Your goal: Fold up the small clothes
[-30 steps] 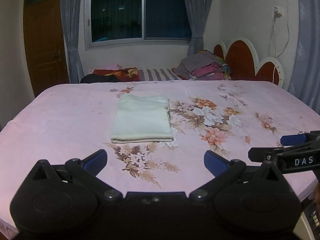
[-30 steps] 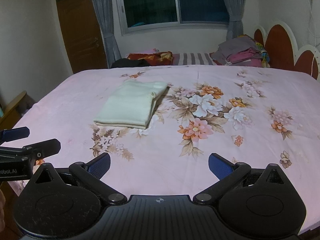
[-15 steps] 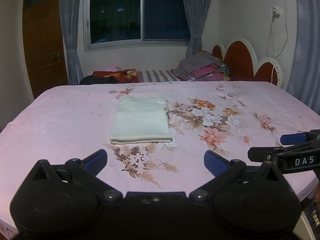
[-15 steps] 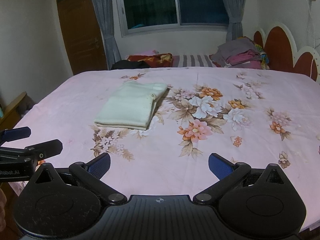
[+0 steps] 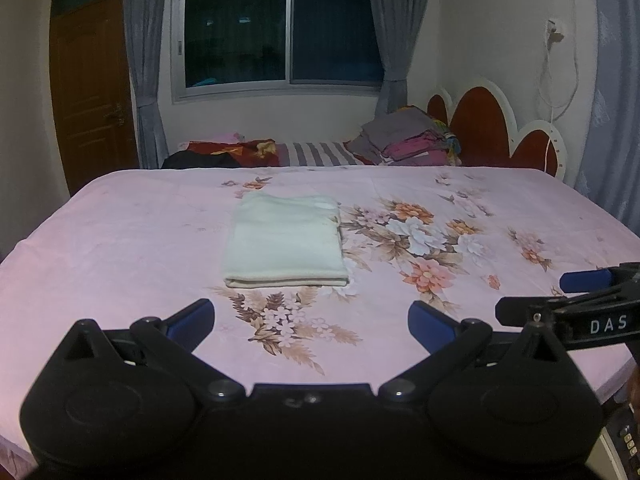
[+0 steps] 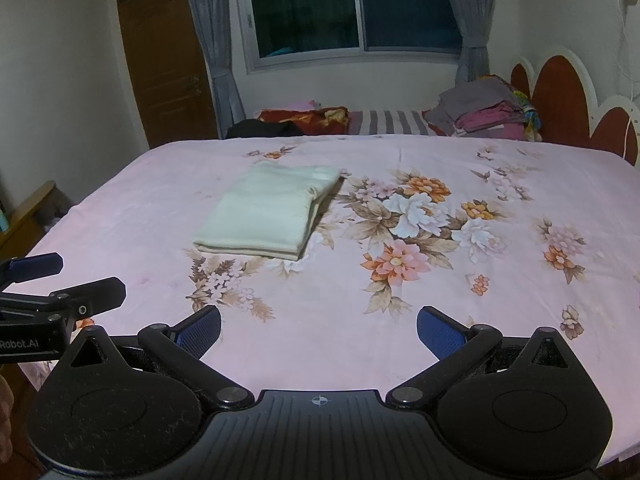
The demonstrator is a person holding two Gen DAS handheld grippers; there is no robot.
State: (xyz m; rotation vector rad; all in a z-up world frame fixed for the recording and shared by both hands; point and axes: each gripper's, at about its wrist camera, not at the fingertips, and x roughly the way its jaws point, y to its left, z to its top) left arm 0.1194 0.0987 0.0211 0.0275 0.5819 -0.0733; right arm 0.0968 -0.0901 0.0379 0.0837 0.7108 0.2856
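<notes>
A pale cream garment (image 5: 285,242) lies folded into a neat rectangle on the pink floral bedsheet (image 5: 120,240); in the right wrist view the same garment (image 6: 268,212) sits left of centre. My left gripper (image 5: 310,318) hovers over the bed's near edge, well short of the garment, open with nothing between its blue pads. My right gripper (image 6: 319,326) is likewise open and empty, held back from the cloth. Each gripper shows at the side of the other's view: the right one (image 5: 576,296) and the left one (image 6: 60,284).
A stack of folded clothes (image 5: 404,140) and dark and striped bedding (image 5: 256,152) lie at the far end by the red headboard (image 5: 492,124). A wooden door (image 5: 96,92) and curtained window (image 5: 280,36) are behind. Wooden furniture (image 6: 24,216) stands left of the bed.
Both views have tilted slightly upward and drawn back a little; the folded garment has not moved. Both grippers stayed open.
</notes>
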